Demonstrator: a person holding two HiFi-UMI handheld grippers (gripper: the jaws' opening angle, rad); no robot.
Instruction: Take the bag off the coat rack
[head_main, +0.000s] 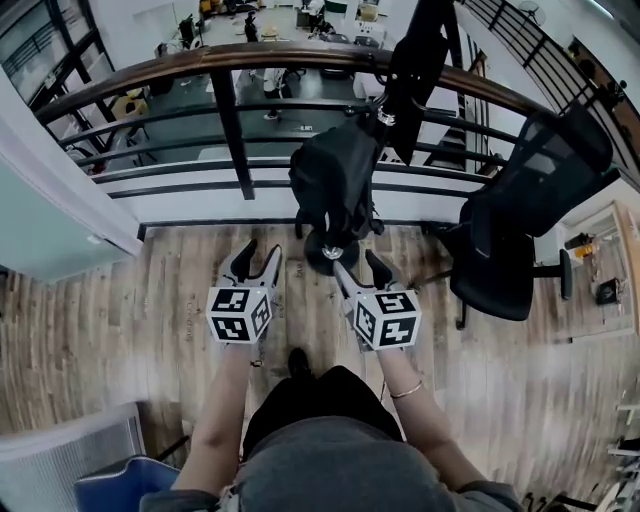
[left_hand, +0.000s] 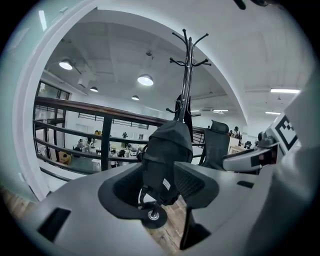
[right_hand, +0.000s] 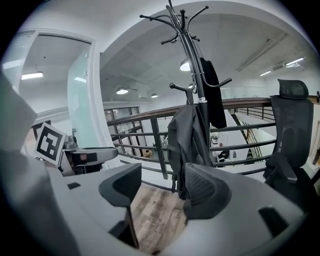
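A black bag (head_main: 335, 185) hangs on the black coat rack (head_main: 418, 60), low against its pole above the round base (head_main: 328, 252). In the left gripper view the bag (left_hand: 167, 155) shows beyond the jaws, under the rack's hooks (left_hand: 187, 60). In the right gripper view the bag (right_hand: 187, 145) hangs beside a dark garment (right_hand: 212, 95). My left gripper (head_main: 258, 258) and right gripper (head_main: 358, 265) are held side by side just short of the base. Both are open and empty, apart from the bag.
A curved wood-topped railing (head_main: 230, 110) runs right behind the rack, with a drop to a lower floor beyond. A black office chair (head_main: 520, 220) stands to the right of the rack. A glass wall (head_main: 50, 200) lies to the left. Wooden floor (head_main: 130, 320) is underfoot.
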